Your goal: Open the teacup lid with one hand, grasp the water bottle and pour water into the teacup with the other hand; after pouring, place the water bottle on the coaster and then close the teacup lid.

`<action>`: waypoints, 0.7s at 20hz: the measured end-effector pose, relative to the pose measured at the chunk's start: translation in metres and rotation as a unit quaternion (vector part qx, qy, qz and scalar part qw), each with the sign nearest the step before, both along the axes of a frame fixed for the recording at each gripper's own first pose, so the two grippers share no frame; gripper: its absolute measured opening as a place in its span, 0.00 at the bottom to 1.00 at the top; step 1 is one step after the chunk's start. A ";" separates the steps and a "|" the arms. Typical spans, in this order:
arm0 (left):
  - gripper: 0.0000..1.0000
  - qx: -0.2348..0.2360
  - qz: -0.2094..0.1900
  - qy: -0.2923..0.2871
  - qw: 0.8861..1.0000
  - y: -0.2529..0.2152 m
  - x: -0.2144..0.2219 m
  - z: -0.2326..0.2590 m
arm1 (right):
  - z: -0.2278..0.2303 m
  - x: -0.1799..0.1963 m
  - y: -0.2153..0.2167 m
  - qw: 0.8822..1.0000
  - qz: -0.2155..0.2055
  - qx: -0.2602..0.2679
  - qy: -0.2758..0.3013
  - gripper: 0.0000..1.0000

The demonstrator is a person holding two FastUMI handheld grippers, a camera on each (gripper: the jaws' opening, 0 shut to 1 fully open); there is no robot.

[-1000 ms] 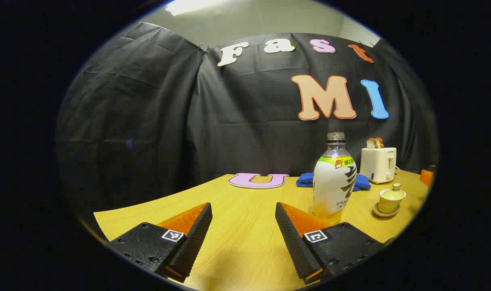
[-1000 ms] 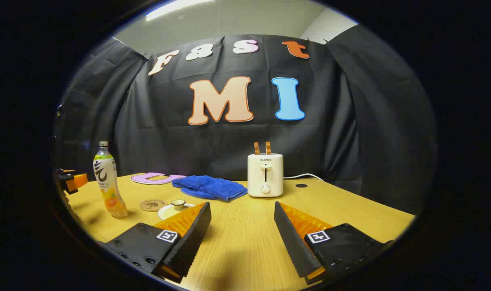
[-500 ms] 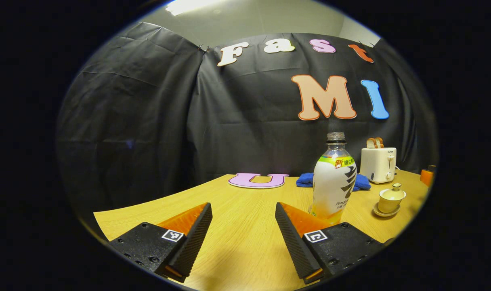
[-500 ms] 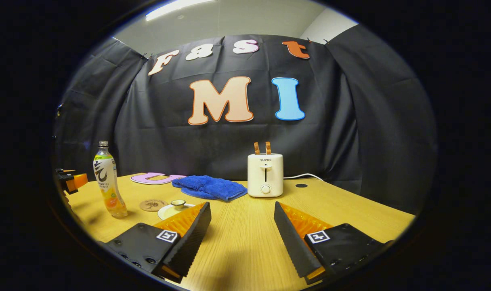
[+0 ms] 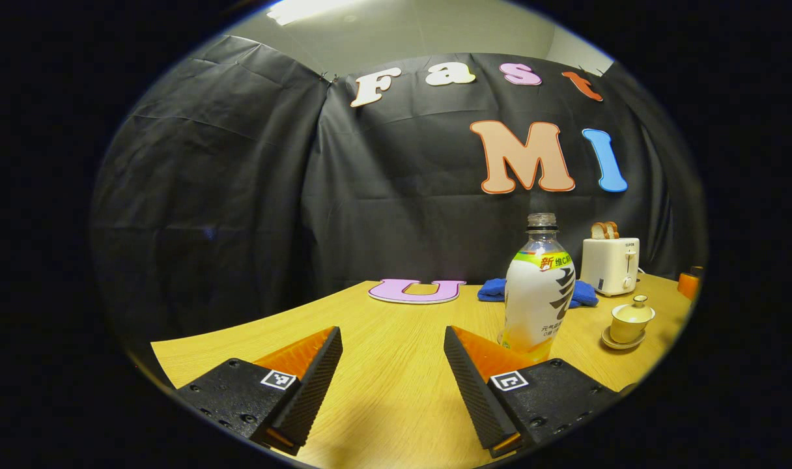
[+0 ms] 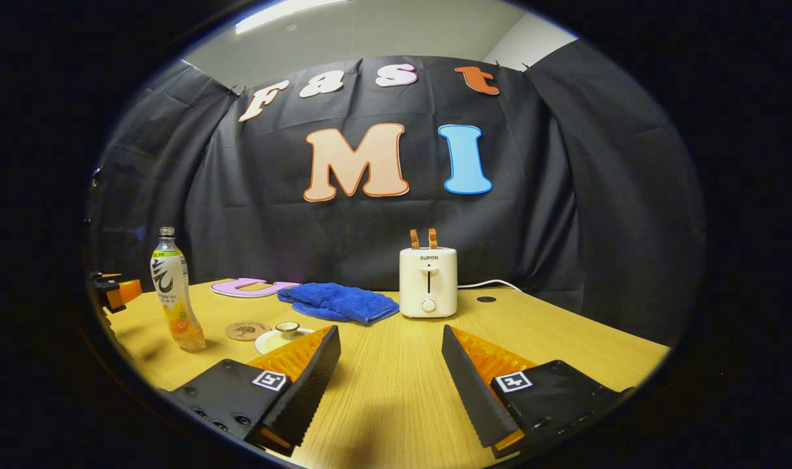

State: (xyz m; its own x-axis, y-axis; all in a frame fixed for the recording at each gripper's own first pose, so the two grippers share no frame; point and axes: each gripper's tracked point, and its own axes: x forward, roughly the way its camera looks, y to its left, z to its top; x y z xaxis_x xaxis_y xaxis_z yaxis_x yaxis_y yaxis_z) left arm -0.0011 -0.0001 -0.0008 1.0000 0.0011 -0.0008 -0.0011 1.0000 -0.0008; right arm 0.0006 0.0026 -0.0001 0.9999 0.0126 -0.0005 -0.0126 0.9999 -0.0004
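A capless water bottle [image 5: 538, 290] with a white label and orange liquid stands upright on the wooden table, just beyond the right finger of my left gripper [image 5: 393, 381], which is open and empty. A yellow lidded teacup [image 5: 631, 318] on its saucer sits right of the bottle. In the right gripper view the bottle [image 6: 173, 291] stands at the far left, a round brown coaster [image 6: 247, 331] lies beside it, and the teacup lid [image 6: 286, 327] peeks over the left finger of my right gripper [image 6: 391, 378], open and empty. The left gripper [image 6: 114, 291] shows at the left edge.
A white toaster [image 6: 428, 281] holding bread slices stands at the back with its cable trailing right. A blue cloth [image 6: 339, 302] lies left of it, and a pink letter cutout [image 6: 247, 286] lies flat near the wall. Bare wooden tabletop [image 6: 396, 391] stretches in front of both grippers.
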 end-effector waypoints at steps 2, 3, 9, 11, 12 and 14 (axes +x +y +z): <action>0.92 0.000 0.000 0.000 1.000 -0.001 0.000 0.000 | 0.000 0.000 0.002 1.000 0.007 0.000 0.000 0.95; 0.92 0.000 0.000 0.000 1.000 -0.001 0.000 0.001 | 0.000 0.000 0.004 1.000 0.009 0.000 0.001 0.94; 0.92 0.000 0.000 0.000 1.000 0.000 0.000 0.000 | 0.000 0.000 0.019 0.999 0.046 0.002 0.002 0.99; 0.92 0.000 0.000 0.000 1.000 -0.001 -0.001 0.001 | -0.001 -0.001 0.033 0.997 0.082 0.003 0.004 0.94; 0.92 0.000 0.000 0.000 1.000 -0.001 0.000 0.001 | -0.002 -0.001 0.039 0.995 0.099 0.004 0.005 0.94; 0.92 0.000 0.000 -0.001 1.000 0.000 0.000 0.000 | -0.002 0.001 0.048 0.992 0.123 0.005 0.006 0.99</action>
State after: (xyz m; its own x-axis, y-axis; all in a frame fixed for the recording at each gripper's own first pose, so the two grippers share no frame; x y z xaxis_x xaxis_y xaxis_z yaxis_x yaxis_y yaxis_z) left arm -0.0015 -0.0002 -0.0004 1.0000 0.0011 0.0019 -0.0011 1.0000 -0.0013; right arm 0.0018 0.0507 -0.0023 0.9665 0.2564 -0.0114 -0.2562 0.9665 0.0120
